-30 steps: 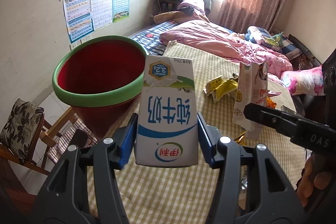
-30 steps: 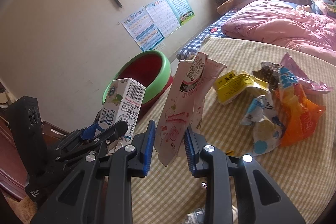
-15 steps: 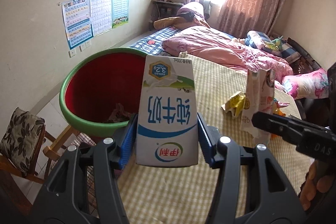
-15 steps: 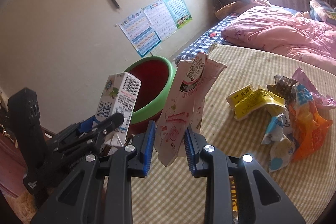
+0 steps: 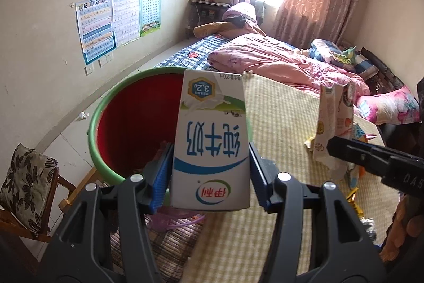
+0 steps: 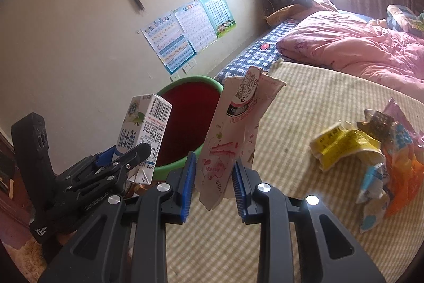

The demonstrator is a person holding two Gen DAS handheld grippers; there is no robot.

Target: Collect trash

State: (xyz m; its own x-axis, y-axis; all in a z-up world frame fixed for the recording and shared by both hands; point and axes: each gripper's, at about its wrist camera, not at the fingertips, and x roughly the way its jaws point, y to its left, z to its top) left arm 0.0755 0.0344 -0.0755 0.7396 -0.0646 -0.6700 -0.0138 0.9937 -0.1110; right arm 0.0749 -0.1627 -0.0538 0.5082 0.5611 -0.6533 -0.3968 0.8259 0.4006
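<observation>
My left gripper (image 5: 210, 171) is squeezing a milk box (image 5: 212, 142) from both sides. The box is upside down, and its top end sticks out over the red tub (image 5: 137, 124) with the green rim. My right gripper (image 6: 213, 183) is almost closed and pinches a flat pink paper bag (image 6: 233, 140) that stands up tall. The bag is in front of the tub, by the edge of the checked cloth (image 6: 304, 108). More trash (image 6: 371, 150) lies in 1 pile on the cloth, well apart from both grippers.
</observation>
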